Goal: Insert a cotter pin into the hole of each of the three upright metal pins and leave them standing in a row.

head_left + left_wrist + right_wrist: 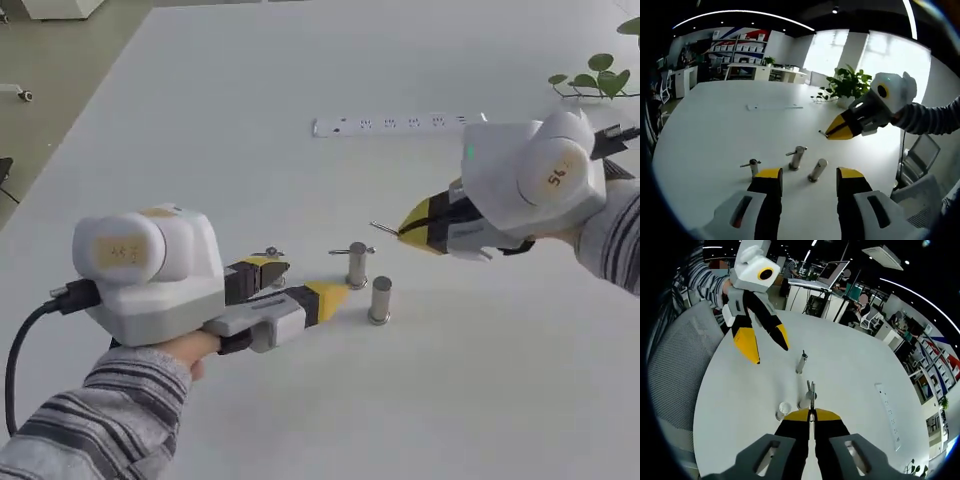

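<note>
Right gripper view: right gripper [811, 412] clamped on cotter pin [811, 390], bare metal pin [783, 411] left of jaws; left gripper [810, 174] wide, empty. Risks toppling pin through skewed thrust.

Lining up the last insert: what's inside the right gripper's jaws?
A cotter pin, clamped between the right gripper's shut jaws, its end sticking out forward. The clamped end is covered by the jaws.

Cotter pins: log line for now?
left hand-held gripper open | right hand-held gripper shut on cotter pin | third metal pin bare
</note>
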